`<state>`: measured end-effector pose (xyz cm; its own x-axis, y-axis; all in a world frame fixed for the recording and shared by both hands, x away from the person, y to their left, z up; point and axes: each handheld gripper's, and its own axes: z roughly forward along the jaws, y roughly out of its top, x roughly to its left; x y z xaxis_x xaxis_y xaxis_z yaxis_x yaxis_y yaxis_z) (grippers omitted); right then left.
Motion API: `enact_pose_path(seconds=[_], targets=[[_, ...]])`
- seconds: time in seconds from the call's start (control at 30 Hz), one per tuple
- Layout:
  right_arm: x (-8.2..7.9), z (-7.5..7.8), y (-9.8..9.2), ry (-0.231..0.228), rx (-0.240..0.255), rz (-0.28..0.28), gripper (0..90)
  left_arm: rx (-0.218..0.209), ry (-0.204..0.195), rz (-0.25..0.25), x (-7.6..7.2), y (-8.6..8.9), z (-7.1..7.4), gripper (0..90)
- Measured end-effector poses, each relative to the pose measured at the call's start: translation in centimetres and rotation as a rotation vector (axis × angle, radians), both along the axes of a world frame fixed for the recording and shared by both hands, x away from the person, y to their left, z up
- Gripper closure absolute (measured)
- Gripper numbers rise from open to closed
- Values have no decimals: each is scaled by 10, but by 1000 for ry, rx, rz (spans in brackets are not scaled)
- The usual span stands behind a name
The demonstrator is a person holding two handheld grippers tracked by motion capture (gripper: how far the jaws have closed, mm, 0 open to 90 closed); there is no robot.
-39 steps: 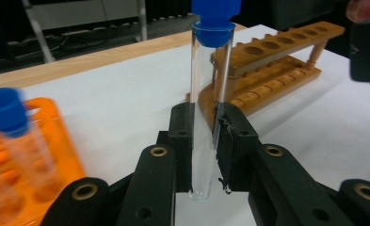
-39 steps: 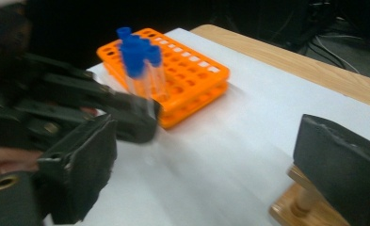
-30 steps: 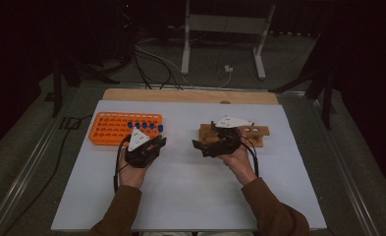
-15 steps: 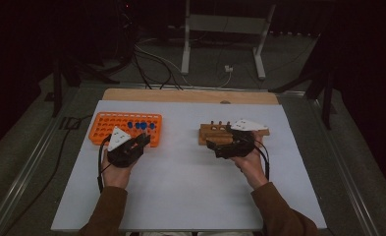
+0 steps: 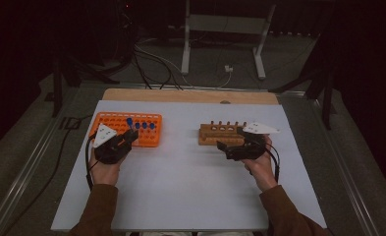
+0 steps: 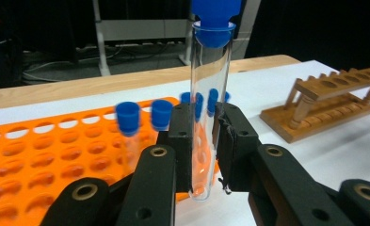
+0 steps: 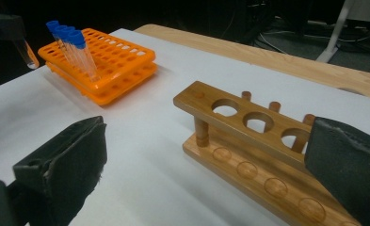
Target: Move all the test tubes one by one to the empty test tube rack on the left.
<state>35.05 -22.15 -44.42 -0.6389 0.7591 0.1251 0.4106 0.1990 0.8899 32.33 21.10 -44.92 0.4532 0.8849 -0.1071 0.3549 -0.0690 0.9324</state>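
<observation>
My left gripper [image 6: 204,141] has a clear tube [image 6: 206,117] w/ a blue cap clamped btwn its pads, upright, tilted a touch. In the high view the left gripper [image 5: 130,136] sits at the near right edge of the orange rack [image 5: 117,122], over the white mat [image 5: 180,182]. The tube's bottom end shows below the pads, just off the near edge of the orange rack [image 6: 41,146]; can't tell if it touches the mat. Other blue-capped tubes [image 6: 128,127] stand in the rack behind it, approx. mid-row; a bit blurred.

My right gripper [image 7: 206,165] is spread wide, nothing btwn the pads. The wooden rack [image 7: 248,141] lies in front of it and partly btwn the two pads, round holes along its top bar, no tubes in the holes I can see. In the high view the right gripper [image 5: 225,146] is just at the near side of the wooden rack [image 5: 220,133], pointing left-ish. From the right gripper view the orange rack [image 7: 112,61] is well apart to the left, w/ capped tubes [image 7: 76,49] leaning in it.

The two racks are well apart on the mat, orange left, wood right. Both hands grip from below the frame, brown sleeves [image 5: 99,211].
</observation>
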Motion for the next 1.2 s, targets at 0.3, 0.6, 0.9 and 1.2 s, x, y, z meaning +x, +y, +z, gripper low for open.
enact_pose_path(seconds=[0.3, 0.6, 0.9, 1.2], targets=[[-7, 0, -9, -15, 5, -8, 0, 14, 25, 67, 11, 16, -8, 781], [-11, 0, -20, -20, 0, -21, 0, 46, 33, 115, 24, 24, -13, 781], [-13, -1, -28, -23, -4, -31, 0, 24, 47, 184, 37, 31, -22, 781], [-13, -3, -27, -21, -12, -28, 0, 40, 63, 193, 44, 25, -30, 782]])
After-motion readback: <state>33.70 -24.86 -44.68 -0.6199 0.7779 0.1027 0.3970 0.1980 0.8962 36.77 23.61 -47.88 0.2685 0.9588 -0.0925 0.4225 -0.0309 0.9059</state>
